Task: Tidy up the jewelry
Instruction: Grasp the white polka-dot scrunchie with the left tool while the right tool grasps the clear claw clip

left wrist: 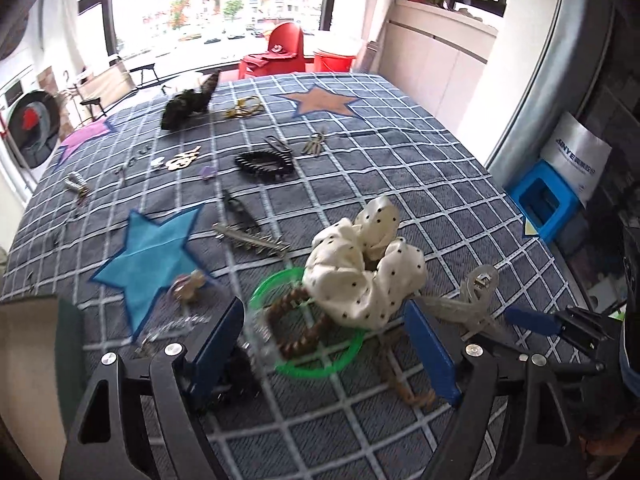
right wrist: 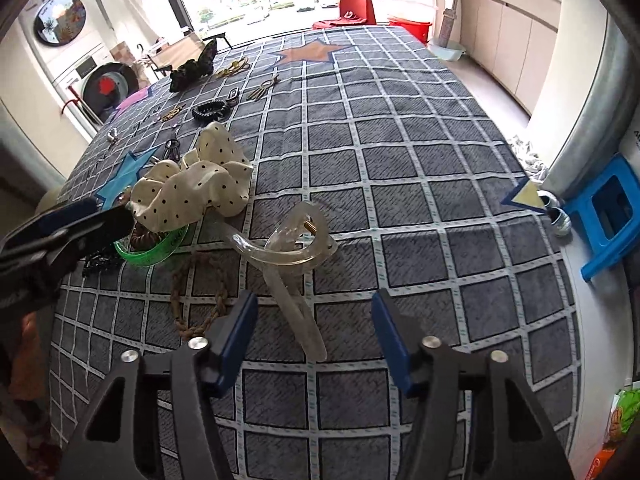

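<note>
A white dotted scrunchie (left wrist: pixel 364 268) lies on a green bangle (left wrist: pixel 308 364) with a brown bead bracelet (left wrist: pixel 296 328), between the fingers of my open left gripper (left wrist: pixel 324 344). The scrunchie (right wrist: pixel 196 184) and bangle (right wrist: pixel 154 252) show left in the right wrist view. A clear claw clip (right wrist: pixel 292 248) and brown braided cord (right wrist: pixel 200 300) lie just ahead of my open, empty right gripper (right wrist: pixel 314 340). The clip (left wrist: pixel 468 300) sits right of the left gripper. The left gripper's fingers (right wrist: pixel 64 224) enter at the left.
The checked blue-grey bedspread (right wrist: pixel 400 160) holds more pieces farther off: a black coil tie (left wrist: pixel 264 164), a spiked hair clip (left wrist: pixel 252 240), keys (left wrist: pixel 314 146), a black scrunchie (left wrist: pixel 188 106), gold chain (left wrist: pixel 244 110). A blue stool (right wrist: pixel 612 212) stands off the right edge.
</note>
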`<state>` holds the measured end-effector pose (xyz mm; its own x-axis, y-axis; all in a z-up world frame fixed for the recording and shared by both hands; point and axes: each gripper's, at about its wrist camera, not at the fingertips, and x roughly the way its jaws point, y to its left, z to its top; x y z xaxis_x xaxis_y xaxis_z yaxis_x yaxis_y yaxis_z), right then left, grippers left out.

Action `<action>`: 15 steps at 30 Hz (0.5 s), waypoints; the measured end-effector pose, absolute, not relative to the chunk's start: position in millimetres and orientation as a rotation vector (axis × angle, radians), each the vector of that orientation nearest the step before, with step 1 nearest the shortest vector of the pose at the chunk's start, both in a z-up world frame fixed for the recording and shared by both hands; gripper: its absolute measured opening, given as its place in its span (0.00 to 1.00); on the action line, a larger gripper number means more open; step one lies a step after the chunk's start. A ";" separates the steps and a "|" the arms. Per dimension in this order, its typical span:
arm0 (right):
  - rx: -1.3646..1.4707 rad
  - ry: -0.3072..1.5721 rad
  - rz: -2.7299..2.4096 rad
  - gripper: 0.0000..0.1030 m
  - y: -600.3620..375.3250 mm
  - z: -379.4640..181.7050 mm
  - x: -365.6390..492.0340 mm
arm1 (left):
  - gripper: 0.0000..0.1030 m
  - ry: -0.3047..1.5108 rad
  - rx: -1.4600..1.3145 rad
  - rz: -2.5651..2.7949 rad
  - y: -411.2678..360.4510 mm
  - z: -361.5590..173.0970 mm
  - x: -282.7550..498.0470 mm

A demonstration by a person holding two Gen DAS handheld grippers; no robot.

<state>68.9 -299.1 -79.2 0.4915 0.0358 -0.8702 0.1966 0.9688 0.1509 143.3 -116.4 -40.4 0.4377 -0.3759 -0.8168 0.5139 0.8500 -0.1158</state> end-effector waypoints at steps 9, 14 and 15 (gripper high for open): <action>0.237 1.032 -0.073 0.42 -298.2 -81.1 75.9 | 0.61 0.968 0.219 -0.621 -150.6 -47.4 152.2; 0.256 1.022 -0.057 0.14 -298.4 -82.0 75.1 | 0.19 0.984 0.227 -0.633 -155.4 -51.4 153.7; 0.255 1.015 -0.060 0.11 -298.1 -81.3 73.7 | 0.13 0.980 0.222 -0.638 -154.6 -50.9 152.9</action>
<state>73.7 -298.1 -81.3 0.5289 0.0685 -0.8459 0.1674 0.9687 0.1831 152.9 -154.6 -50.9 0.3927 -0.4014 -0.8275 0.5945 0.7973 -0.1046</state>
